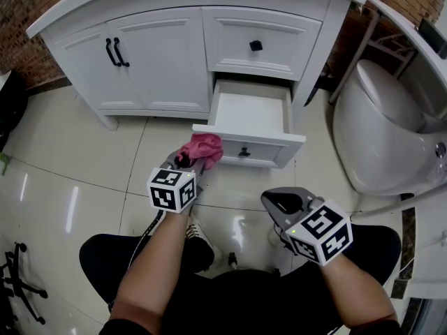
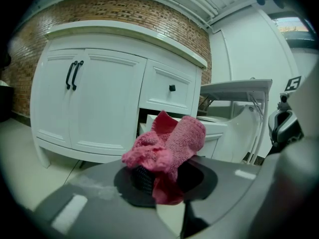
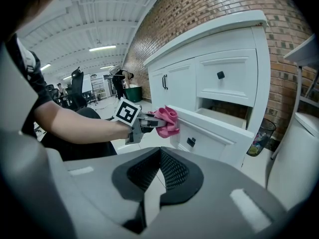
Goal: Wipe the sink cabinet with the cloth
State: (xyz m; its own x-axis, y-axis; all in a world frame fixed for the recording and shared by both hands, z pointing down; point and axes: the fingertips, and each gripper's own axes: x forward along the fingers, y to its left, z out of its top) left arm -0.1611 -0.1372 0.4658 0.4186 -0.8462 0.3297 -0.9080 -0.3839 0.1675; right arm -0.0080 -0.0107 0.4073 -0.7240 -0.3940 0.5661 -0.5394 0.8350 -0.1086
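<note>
The white sink cabinet (image 1: 160,61) stands ahead of me, its lower right drawer (image 1: 251,114) pulled open. A crumpled pink cloth (image 1: 201,148) is pinched in my left gripper (image 1: 187,160), which is shut on it. The cloth sits against the left end of the drawer's front panel (image 1: 269,152). In the left gripper view the cloth (image 2: 169,146) bulges up out of the jaws, with the cabinet (image 2: 99,103) behind. My right gripper (image 1: 283,204) hangs lower right over the floor, shut with nothing in it. The right gripper view shows the cloth (image 3: 167,121) at the drawer corner.
A white toilet (image 1: 377,138) stands to the right of the cabinet, with a metal frame (image 1: 360,51) between them. A small bin (image 3: 259,136) sits by the cabinet's far side. A black chair base (image 1: 17,278) lies on the glossy tiles at lower left. The person's knees are just below the grippers.
</note>
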